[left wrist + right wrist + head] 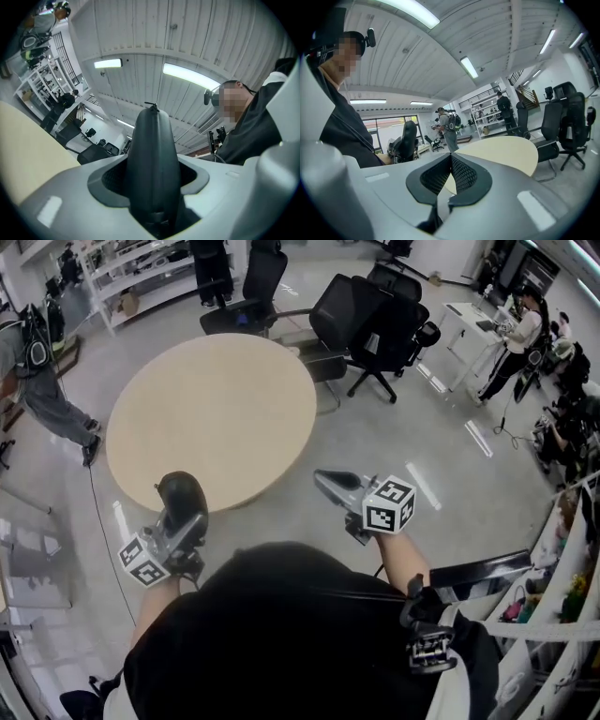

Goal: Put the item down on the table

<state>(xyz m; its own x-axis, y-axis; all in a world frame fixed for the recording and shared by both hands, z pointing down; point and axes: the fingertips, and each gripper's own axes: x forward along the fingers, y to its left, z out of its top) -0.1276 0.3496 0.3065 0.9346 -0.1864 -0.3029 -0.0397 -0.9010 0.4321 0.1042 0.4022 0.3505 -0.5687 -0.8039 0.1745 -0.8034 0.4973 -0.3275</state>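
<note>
Left gripper (154,178) is clamped on the dark item (153,159). Jaws sit partway apart with the pads tight against both its sides. Item is a smooth, dark grey, elongated rounded body with a seam down the middle, and it sticks out past the jaw tips toward the ceiling. From the head view it is held off the table (216,418), at the near rim and not resting on it. Marker cube (143,561) sits at the back of the left gripper.

Right gripper (450,158) has its jaws together with the tips touching and nothing between them. It is aimed at the table's near right edge, over the floor (450,474).

Table is round with a beige top. Black office chairs (375,320) stand just beyond its far side. One person (47,381) stands off to the left and another is at a white desk (469,320) far right.
</note>
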